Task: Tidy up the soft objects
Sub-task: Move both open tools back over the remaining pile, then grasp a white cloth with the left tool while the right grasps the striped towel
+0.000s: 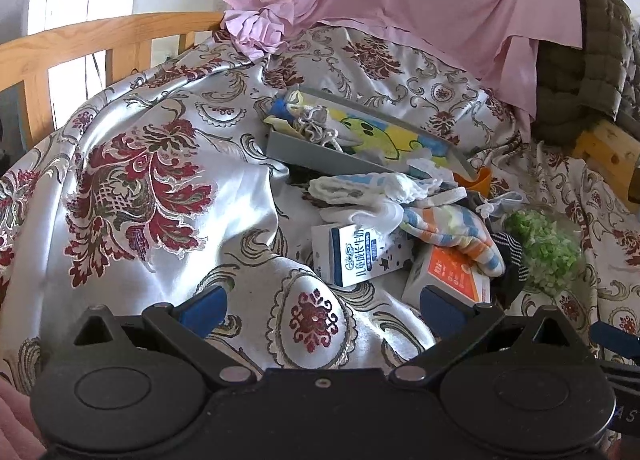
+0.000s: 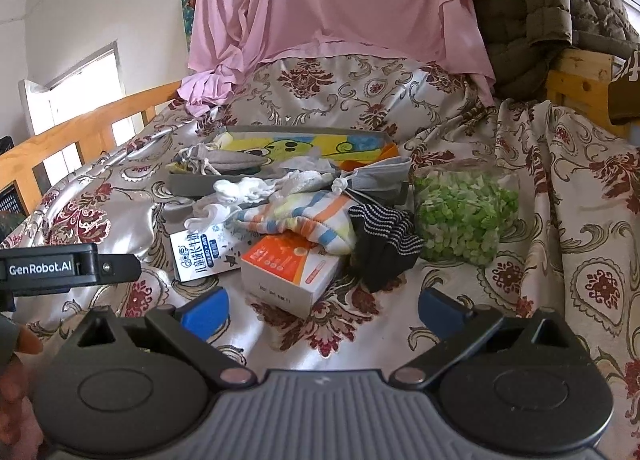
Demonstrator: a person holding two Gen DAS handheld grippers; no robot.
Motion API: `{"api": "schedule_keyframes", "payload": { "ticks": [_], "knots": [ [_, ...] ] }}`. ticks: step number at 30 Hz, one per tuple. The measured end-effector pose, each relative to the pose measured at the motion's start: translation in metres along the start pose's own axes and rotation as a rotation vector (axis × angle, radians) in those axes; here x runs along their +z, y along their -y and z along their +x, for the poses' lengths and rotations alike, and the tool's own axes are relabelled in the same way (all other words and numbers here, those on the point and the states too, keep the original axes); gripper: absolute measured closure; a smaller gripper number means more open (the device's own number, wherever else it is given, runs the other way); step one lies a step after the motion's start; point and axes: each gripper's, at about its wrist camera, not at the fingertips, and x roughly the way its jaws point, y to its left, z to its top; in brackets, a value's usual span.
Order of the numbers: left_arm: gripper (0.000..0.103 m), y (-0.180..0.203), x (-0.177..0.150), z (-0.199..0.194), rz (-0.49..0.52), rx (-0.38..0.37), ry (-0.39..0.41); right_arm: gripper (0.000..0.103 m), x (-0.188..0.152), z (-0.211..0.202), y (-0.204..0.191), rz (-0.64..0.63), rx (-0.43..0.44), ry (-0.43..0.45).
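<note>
My left gripper [image 1: 320, 310] hangs with its blue-padded jaws spread wide and nothing between them, only the silver satin bedspread with dark red floral medallions [image 1: 168, 164] below; my right gripper [image 2: 320, 310] is just as wide apart and just as empty, hovering above that spread. The soft things I am after sit in one heap at twelve o'clock from the right gripper: a pastel sock striped orange, blue and yellow [image 2: 296, 220] lies across the middle, touching a dark navy sock with thin white stripes [image 2: 384, 244] at its three o'clock. Crumpled white gauze cloths [image 2: 256, 188] bunch at the striped sock's eleven o'clock, against the front wall of a shallow grey tray with a yellow and green cartoon lining [image 2: 192, 184]. Inside the tray, a small grey fabric pouch with a drawstring [image 2: 232, 158] rests toward its nine o'clock end. Just under the striped sock's toe sits a white and orange cardboard box [image 2: 288, 272], and at that box's nine o'clock a blue and white milk carton [image 2: 196, 252] lies on its side. A clear bag of green and white bits [image 2: 464, 216] sits at three o'clock of the heap, near the navy sock. Farther off at twelve o'clock a pink sheet [image 2: 340, 0] hangs, with an olive quilted jacket [image 2: 560, 4] at its three o'clock
</note>
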Motion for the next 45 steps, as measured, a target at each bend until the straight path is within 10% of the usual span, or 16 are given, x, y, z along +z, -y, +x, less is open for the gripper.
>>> {"api": "schedule_keyframes", "payload": {
  "ticks": [24, 45],
  "knots": [
    [0.001, -0.007, 0.032, -0.001, 0.006, 0.006, 0.158, 0.0, 0.028, 0.013, 0.008, -0.045, 0.053, 0.117],
    [0.008, -0.001, 0.06, 0.111, 0.038, -0.247, -0.016, 0.004, 0.035, 0.078, 0.012, -0.091, 0.12, 0.094]
  ]
}}
